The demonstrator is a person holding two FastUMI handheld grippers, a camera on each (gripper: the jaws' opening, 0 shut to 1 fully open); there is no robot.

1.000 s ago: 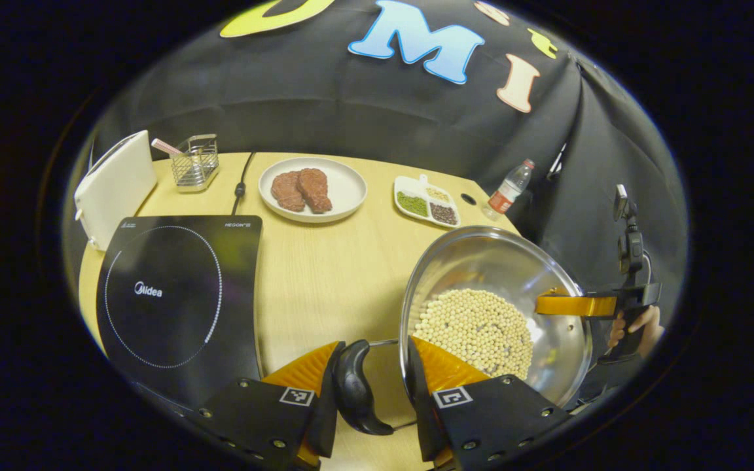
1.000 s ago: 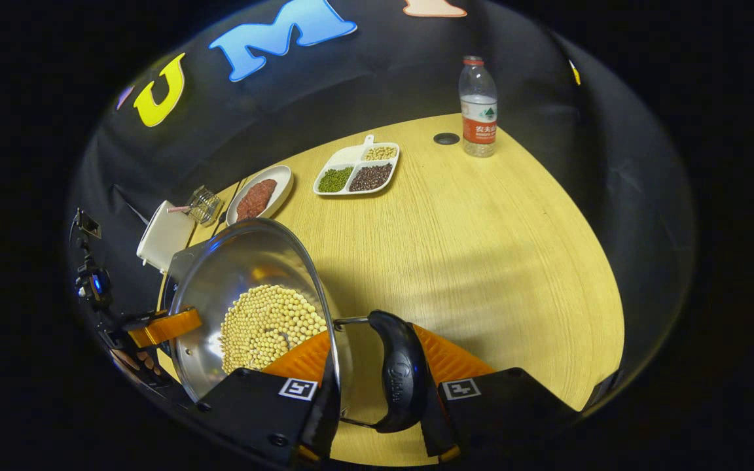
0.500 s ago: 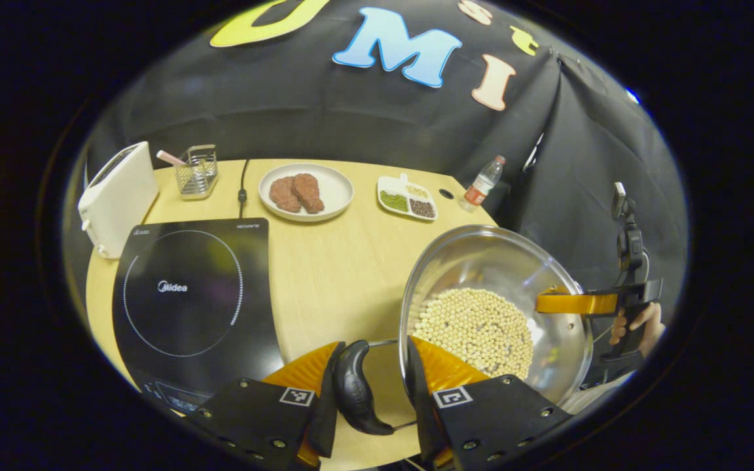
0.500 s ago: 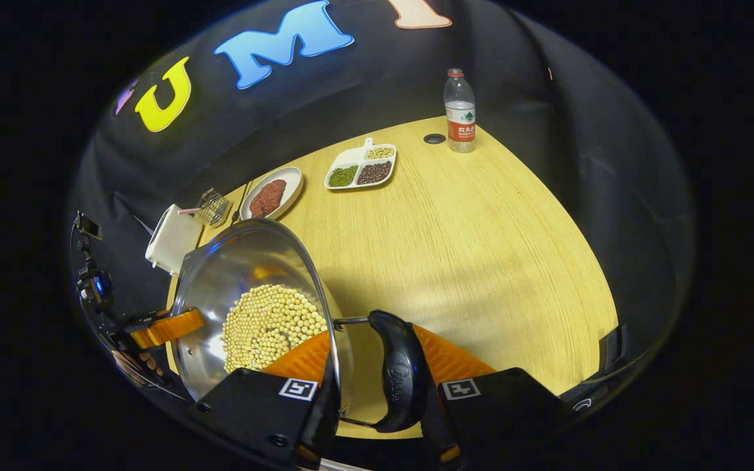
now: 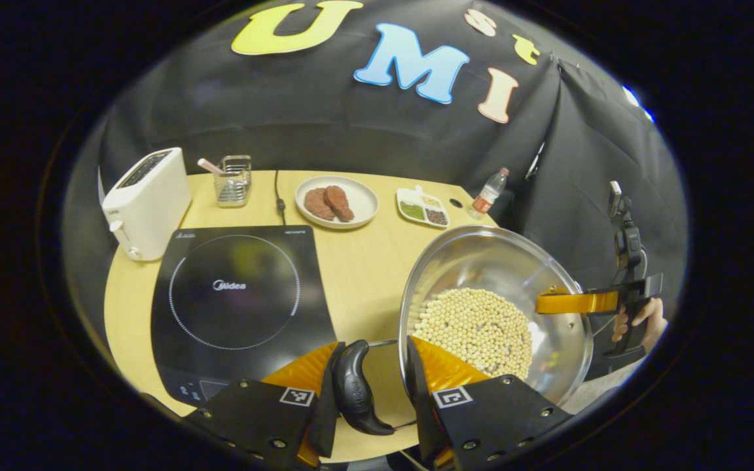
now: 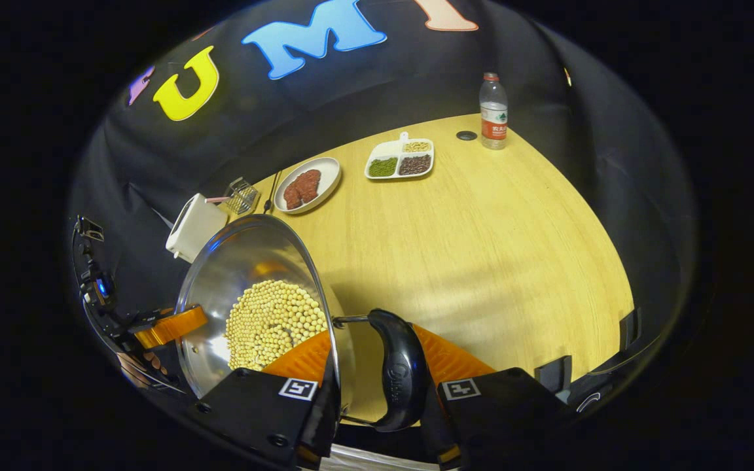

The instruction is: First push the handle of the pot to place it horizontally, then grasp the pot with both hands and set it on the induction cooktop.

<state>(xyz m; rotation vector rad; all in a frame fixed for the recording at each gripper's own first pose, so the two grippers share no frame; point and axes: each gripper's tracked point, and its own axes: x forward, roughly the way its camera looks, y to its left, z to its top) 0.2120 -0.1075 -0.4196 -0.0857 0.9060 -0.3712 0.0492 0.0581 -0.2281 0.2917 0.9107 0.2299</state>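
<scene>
- Two grippers on the pot, one per side handle; pot held above the table, not on the induction cooktop.
- Left gripper view: left gripper (image 5: 369,386) clamped on the pot's black side handle (image 5: 355,388), one finger against each side of it.
- Pot (image 5: 491,261) just right of those fingers, steel, tilted toward the camera, pale beans (image 5: 475,326) in the bottom.
- Induction cooktop (image 5: 239,294) ahead-left of the fingers, flat on the table (image 5: 364,261), well apart from the pot.
- Toaster (image 5: 146,199) beyond the cooktop's left edge; wire holder (image 5: 233,180), plate of meat (image 5: 334,200), divided dish (image 5: 423,208), bottle (image 5: 488,193) along the far table edge.
- Far right past the pot rim: other gripper's finger (image 5: 576,303), hand (image 5: 639,319) behind it.
- Right gripper view: right gripper (image 6: 387,379) clamped on the opposite black handle (image 6: 403,369), fingers pressed on both sides.
- Pot (image 6: 246,261) just left of the fingers, beans (image 6: 275,320) visible inside.
- Table (image 6: 482,242) ahead and right; plate of meat (image 6: 306,184), divided dish (image 6: 400,160), bottle (image 6: 493,111) far ahead; toaster (image 6: 195,226) beyond the pot rim.
- Left gripper's finger (image 6: 171,326) at the pot's far left rim.
</scene>
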